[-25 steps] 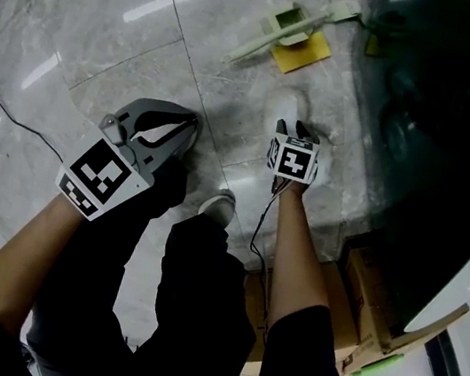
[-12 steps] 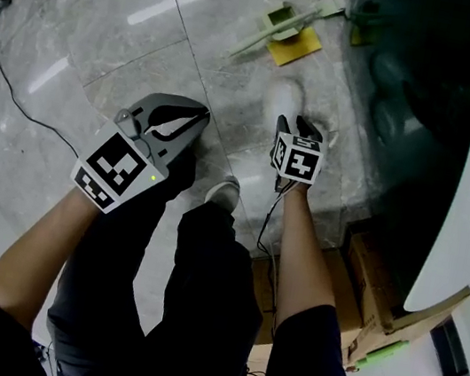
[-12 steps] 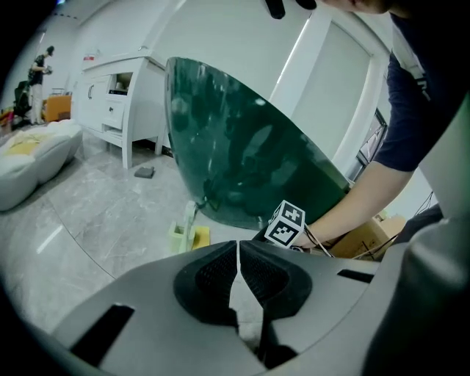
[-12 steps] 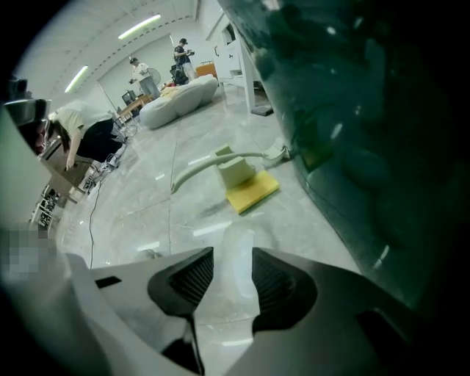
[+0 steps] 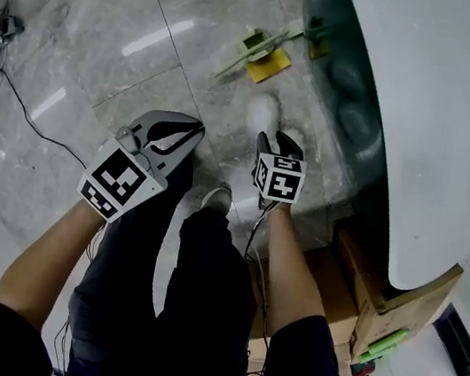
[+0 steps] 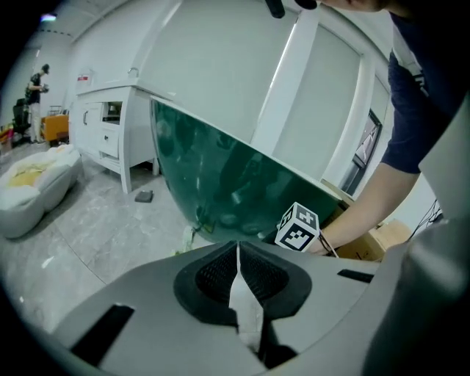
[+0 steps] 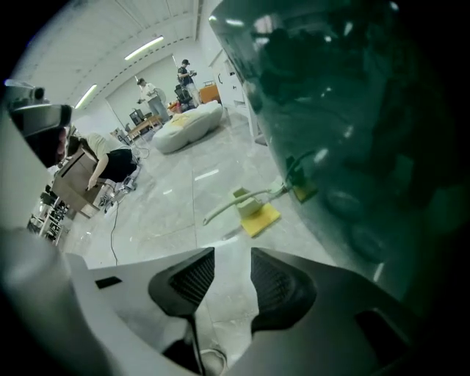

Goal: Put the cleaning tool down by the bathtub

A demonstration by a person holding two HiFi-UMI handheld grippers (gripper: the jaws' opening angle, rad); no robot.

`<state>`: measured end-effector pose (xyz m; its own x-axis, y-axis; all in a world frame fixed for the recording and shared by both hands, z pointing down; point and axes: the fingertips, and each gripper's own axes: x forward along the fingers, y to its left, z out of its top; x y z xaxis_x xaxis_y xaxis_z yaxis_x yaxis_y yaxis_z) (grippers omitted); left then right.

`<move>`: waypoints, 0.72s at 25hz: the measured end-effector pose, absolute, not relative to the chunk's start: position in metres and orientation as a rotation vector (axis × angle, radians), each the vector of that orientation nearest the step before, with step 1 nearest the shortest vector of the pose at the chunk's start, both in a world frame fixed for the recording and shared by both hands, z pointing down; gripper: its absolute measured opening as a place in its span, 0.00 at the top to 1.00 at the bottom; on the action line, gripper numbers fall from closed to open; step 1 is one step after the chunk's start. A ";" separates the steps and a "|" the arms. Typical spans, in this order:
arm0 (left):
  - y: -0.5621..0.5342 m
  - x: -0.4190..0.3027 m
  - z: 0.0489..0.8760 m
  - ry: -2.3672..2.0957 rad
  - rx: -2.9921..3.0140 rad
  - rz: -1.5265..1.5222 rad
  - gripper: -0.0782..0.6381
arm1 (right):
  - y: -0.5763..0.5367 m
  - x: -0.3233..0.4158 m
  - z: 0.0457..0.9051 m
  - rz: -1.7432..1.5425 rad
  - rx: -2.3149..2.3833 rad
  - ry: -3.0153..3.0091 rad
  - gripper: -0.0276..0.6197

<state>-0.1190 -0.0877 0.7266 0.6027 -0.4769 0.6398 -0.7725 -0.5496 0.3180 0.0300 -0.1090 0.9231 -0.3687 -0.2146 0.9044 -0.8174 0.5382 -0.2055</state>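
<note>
The cleaning tool (image 5: pixel 253 44), a pale long-handled brush, lies on the grey marble floor (image 5: pixel 91 31) far ahead of the person. Its head rests on a yellow pad (image 5: pixel 269 65), and its far end reaches to the foot of the bathtub (image 5: pixel 426 126). The tub fills the right side of the scene, dark green on its outer wall and white along the rim. Neither gripper touches the tool; both hang in the air well apart from it, nearer the person. The left gripper (image 5: pixel 193 127) has its fingers pressed together with nothing between them. The right gripper (image 7: pixel 233 257) points steeply down at the floor. Its fingers stand wide, though they have just been closing a little, and only bare floor shows in the gap. From the right gripper view the tool and pad lie beyond the fingertips, just left of the tub's green wall. A white shoe (image 5: pixel 262 111) stands on the floor between the grippers and the tool. A cardboard box (image 5: pixel 378 320) sits near right under the tub's rim, and a dark cable (image 5: pixel 23 111) trails across the floor at the left.
</note>
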 end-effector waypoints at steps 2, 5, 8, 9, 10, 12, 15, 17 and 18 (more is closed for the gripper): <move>-0.091 -0.116 0.707 -0.996 2.262 0.664 0.84 | -0.111 0.028 0.897 0.834 0.851 -1.902 0.71; -0.095 -0.112 0.674 -1.010 2.291 0.665 0.84 | -0.112 0.029 0.854 0.833 0.874 -1.945 0.71; -0.097 -0.109 0.635 -1.015 2.315 0.657 0.84 | -0.109 0.033 0.805 0.847 0.898 -1.976 0.71; -0.099 -0.108 0.622 -1.016 2.323 0.654 0.84 | -0.108 0.033 0.788 0.854 0.909 -1.989 0.71; -0.101 -0.108 0.609 -1.016 2.331 0.649 0.84 | -0.108 0.033 0.771 0.861 0.923 -2.004 0.71; -0.105 -0.105 0.583 -1.018 2.347 0.636 0.84 | -0.108 0.035 0.738 0.869 0.953 -2.031 0.71; -0.107 -0.095 0.543 -1.008 2.375 0.611 0.84 | -0.105 0.040 0.684 0.865 0.994 -2.072 0.71; -0.109 -0.088 0.518 -0.988 2.399 0.599 0.84 | -0.104 0.044 0.647 0.859 1.030 -2.096 0.71; -0.109 -0.084 0.505 -0.975 2.414 0.594 0.84 | -0.104 0.046 0.628 0.856 1.050 -2.107 0.71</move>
